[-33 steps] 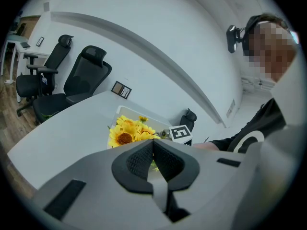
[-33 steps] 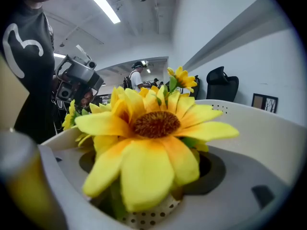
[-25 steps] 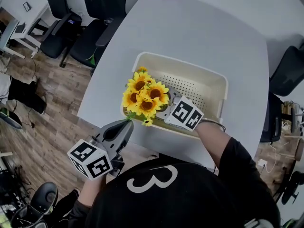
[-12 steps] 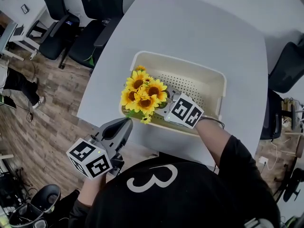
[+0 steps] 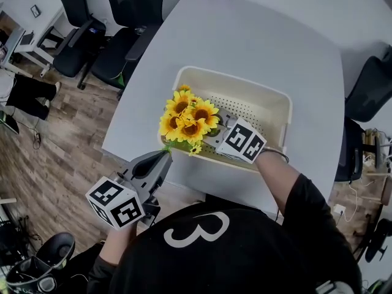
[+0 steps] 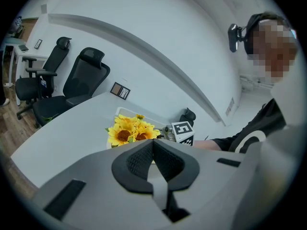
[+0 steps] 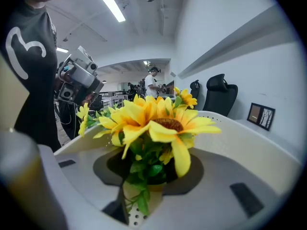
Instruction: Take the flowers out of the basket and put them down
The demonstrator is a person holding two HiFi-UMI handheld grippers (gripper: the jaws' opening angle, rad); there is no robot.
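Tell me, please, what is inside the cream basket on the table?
Sunflowers in the near-left corner of the basket, and the right gripper, whose jaws have just been closing on their stems. The perforated floor elsewhere is bare. Blooms and gripper hide the stem ends.

The flowers (image 5: 187, 120) stand in the basket's (image 5: 269, 97) left end, on the table (image 5: 257, 41).

Yellow sunflower bunch (image 5: 187, 120), upright, at left end of cream basket (image 5: 245, 86)

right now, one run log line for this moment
right gripper: jaws just closing on flowers | left gripper: shut, empty | flowers: in basket
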